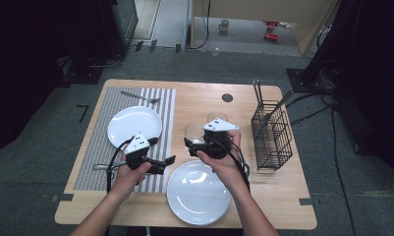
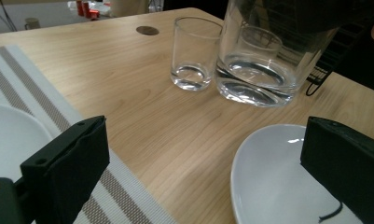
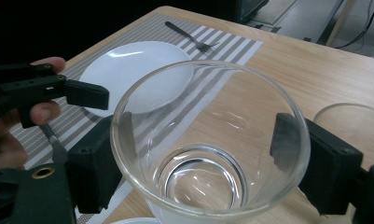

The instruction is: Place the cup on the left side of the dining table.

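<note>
Glass tumbler [image 3: 210, 154], wide and clear, sits between the two black jaws of the right tongs [image 3: 208, 168], which pinch its wall from both sides; in the left gripper view it [image 2: 268, 56] is tilted, one edge of its thick base off the wood. In the high view the tumbler [image 1: 194, 132] is near the middle of the table [image 1: 283, 206], under the person's right hand [image 1: 223, 160]. Just beside it on the far right stands a second, smaller glass [image 2: 195, 53], upright and apart from the tongs.

Near the tumbler, toward the person, lies a white plate [image 1: 198, 192] on bare wood. The left tongs [image 1: 157, 155] are held low over the right edge of a grey striped placemat [image 1: 94, 162], jaws spread with nothing between them; in the left gripper view they frame the gap between the two plates. The left hand [image 1: 133, 174] grips their handle.

A second white plate [image 1: 134, 123] rests on the placemat, farther off, and a fork [image 1: 140, 97] lies at the mat's far end. At the right of the table stands a black wire basket [image 1: 271, 135] with utensils upright in it. A small dark round grommet [image 1: 227, 97] is set in the tabletop at the far side.
</note>
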